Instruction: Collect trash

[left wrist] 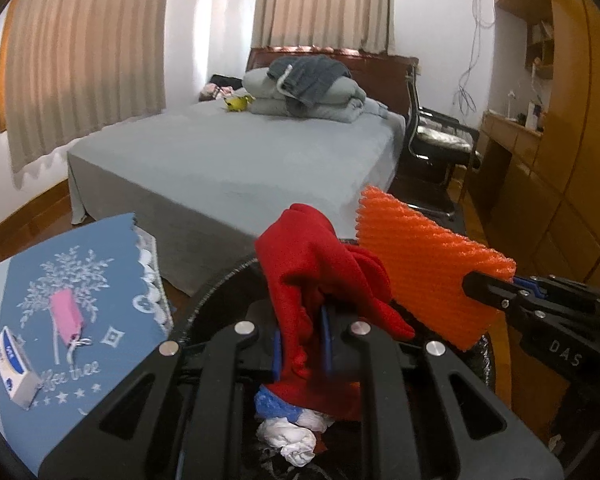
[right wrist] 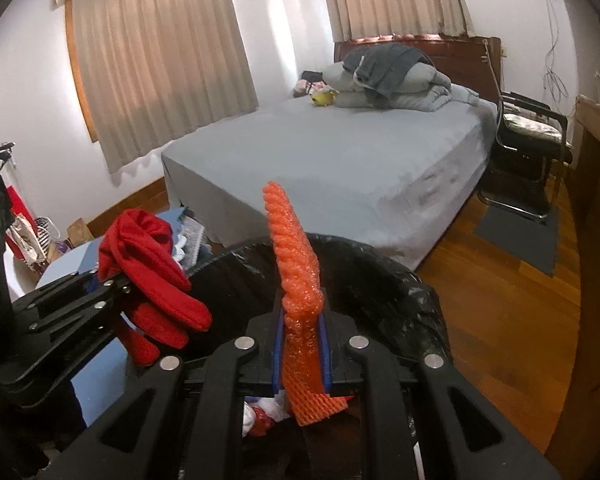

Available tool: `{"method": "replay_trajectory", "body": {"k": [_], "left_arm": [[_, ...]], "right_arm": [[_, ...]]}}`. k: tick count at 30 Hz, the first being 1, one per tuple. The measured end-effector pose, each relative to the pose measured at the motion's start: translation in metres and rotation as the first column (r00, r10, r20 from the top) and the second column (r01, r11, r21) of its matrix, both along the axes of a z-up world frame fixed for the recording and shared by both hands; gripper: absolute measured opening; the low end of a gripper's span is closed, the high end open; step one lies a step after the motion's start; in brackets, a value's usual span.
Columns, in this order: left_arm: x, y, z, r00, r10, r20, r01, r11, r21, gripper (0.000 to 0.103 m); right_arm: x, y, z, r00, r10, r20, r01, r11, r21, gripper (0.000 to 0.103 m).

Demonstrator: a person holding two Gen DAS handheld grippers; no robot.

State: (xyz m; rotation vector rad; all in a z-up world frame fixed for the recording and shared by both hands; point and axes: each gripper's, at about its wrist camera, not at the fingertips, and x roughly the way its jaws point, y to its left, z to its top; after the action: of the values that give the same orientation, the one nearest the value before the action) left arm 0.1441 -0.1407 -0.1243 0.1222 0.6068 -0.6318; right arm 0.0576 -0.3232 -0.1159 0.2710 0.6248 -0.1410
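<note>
Left gripper (left wrist: 302, 344) pinches the red cloth (left wrist: 320, 276) over the black-lined bin (right wrist: 380, 272); right gripper (right wrist: 302, 354) clamps the orange foam net (right wrist: 296, 264) (upright) just beside it.

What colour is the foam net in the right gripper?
Orange foam net, ribbed mesh texture; clearest in the left wrist view.

Bin (right wrist: 380, 276) in front of bed (right wrist: 340, 160); table (left wrist: 100, 280) left of bin.

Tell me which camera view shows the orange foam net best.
The left wrist view: the orange foam net faces it broadside, ribbed surface fully visible, pinched at its edge by the right hand-held gripper. The right wrist view sees it only edge-on, a narrow strip rising between the fingers.
</note>
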Motion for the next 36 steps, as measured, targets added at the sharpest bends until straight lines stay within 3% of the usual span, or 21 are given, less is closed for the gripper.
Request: {"method": "replay_trajectory", "body": {"k": [4, 7, 9, 11, 14, 16, 18, 25, 36], "left_arm": [[0.008, -0.009, -0.014, 0.999, -0.028, -0.034, 0.028, 1.0, 0.008, 0.021], [0.013, -0.012, -0.021, 0.998, -0.038, -0.052, 0.038, 0.999, 0.016, 0.041], [0.016, -0.01, -0.025, 0.998, -0.035, -0.061, 0.036, 0.999, 0.019, 0.045], [0.017, -0.009, -0.025, 0.997, -0.029, -0.071, 0.03, 0.999, 0.018, 0.059], [0.02, -0.004, -0.025, 0.998, -0.009, -0.061, 0.01, 1.0, 0.021, 0.063], [0.022, 0.002, -0.023, 0.998, 0.008, -0.06, -0.007, 1.0, 0.022, 0.069], [0.023, 0.01, -0.02, 0.998, 0.027, -0.053, -0.026, 0.999, 0.019, 0.07], [0.02, 0.042, -0.002, 0.994, 0.108, -0.007, -0.108, 0.994, 0.017, 0.08], [0.019, 0.126, 0.018, 0.949, 0.309, 0.064, -0.311, 0.949, 0.039, 0.086]], "right_arm": [[0.004, -0.007, -0.012, 1.0, -0.005, -0.024, 0.005, 1.0, 0.005, 0.017], [0.007, -0.009, -0.019, 0.999, -0.005, -0.041, 0.005, 1.0, 0.006, 0.017], [0.009, -0.01, -0.023, 0.999, -0.007, -0.051, 0.007, 1.0, 0.003, 0.017], [0.01, -0.011, -0.027, 0.998, -0.008, -0.06, 0.008, 1.0, 0.004, 0.022], [0.01, -0.013, -0.029, 0.998, -0.01, -0.066, 0.01, 1.0, 0.003, 0.028], [0.009, -0.013, -0.03, 0.998, -0.013, -0.065, 0.014, 1.0, 0.003, 0.043], [0.008, -0.012, -0.03, 0.998, -0.016, -0.064, 0.016, 1.0, -0.002, 0.05], [0.002, -0.003, -0.019, 0.999, -0.035, -0.028, 0.034, 0.999, -0.035, 0.091], [0.017, 0.038, 0.0, 0.999, 0.038, 0.031, -0.036, 0.998, -0.045, 0.097]]}}
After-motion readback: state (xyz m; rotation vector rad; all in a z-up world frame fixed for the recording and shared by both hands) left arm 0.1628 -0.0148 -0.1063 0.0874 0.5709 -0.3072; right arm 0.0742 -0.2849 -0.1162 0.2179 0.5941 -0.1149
